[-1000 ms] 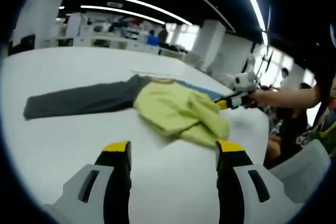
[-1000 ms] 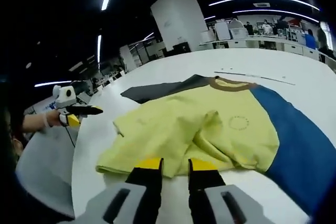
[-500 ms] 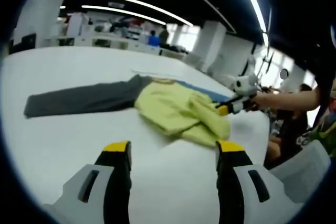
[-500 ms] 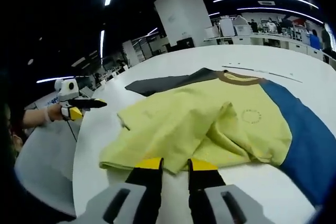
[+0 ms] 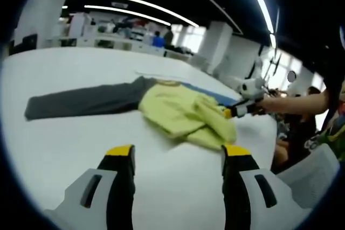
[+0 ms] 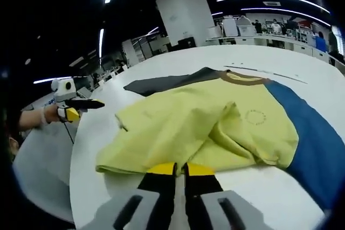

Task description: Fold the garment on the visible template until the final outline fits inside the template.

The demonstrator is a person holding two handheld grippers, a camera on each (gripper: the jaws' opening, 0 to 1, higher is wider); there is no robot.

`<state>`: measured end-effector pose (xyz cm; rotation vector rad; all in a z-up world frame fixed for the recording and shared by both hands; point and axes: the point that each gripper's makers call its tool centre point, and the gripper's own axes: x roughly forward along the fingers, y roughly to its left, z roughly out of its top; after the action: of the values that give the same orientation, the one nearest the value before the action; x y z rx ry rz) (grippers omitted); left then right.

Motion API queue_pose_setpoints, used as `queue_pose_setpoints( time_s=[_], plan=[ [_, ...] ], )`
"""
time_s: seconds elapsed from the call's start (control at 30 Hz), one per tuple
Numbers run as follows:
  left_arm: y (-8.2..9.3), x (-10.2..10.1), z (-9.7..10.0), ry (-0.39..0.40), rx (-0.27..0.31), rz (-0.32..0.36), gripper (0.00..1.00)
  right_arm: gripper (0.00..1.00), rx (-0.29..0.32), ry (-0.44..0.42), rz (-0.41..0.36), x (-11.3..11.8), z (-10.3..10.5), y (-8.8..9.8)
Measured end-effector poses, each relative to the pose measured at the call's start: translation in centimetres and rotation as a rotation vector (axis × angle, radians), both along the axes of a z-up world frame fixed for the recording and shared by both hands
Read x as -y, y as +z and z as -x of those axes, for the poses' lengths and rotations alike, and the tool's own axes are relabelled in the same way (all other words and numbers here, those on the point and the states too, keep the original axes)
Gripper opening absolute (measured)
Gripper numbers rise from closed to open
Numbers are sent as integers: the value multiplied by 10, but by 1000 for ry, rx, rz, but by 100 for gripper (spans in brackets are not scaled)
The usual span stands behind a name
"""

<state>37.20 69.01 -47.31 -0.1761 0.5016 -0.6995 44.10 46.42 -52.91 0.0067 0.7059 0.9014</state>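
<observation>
Shirt: a yellow shirt (image 6: 194, 127) with one dark grey sleeve (image 5: 81, 102) and one blue sleeve (image 6: 307, 133) lies on a big white table (image 5: 70, 149). The yellow part is bunched up and partly folded over itself.

Where it is: near the table's rounded edge on the right claw's side, with the grey sleeve stretched out flat toward the far side.

Template: a thin line (image 6: 264, 74) is marked on the table past the collar. I cannot make out the rest of the outline.

Right claw (image 6: 179, 169): its two yellow tips are almost together, right at the near yellow hem. I cannot tell if any cloth is caught between them.

Left claw (image 5: 178, 157): wide open and holding nothing. It hangs over bare table, well apart from the shirt.

What could go wrong: if the right claw has only a tiny pinch of hem, the cloth could slip out when lifted. If it pulls too hard, the whole shirt could slide off the outline. The bunched part could also fold crooked.

Edges: the table edge curves close by the right claw, so cloth dragged that way could hang over.

Open room: lots of bare white table lies in front of the left claw and beyond the grey sleeve.
</observation>
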Motion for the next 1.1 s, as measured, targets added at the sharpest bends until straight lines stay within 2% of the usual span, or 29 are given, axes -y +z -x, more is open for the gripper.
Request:
queue_pose_setpoints(
  time_s=[0.17,0.23,0.33,0.47,0.53,0.73,0.87,1.1],
  plan=[
    [0,0,1,-1,-1,-2,61,0,-1,-32,-29,3,-2,7],
    [1,0,1,-2,1,-2,61,0,-9,-69,-77,6,-2,18],
    [2,1,0,-3,3,-4,61,0,-18,-109,-119,17,-1,30],
    [3,3,-2,-10,5,-5,61,0,-8,-133,-129,30,3,39],
    [3,5,-2,-16,6,-7,61,0,-24,-156,-149,38,7,45],
    [4,8,-4,-28,7,-10,60,0,-17,-189,-150,67,27,58],
    [3,13,-6,-46,5,-17,60,0,-17,-250,-161,91,41,66],
    [2,23,-11,-81,0,-23,60,0,-41,-287,-163,106,80,70]
  ],
)
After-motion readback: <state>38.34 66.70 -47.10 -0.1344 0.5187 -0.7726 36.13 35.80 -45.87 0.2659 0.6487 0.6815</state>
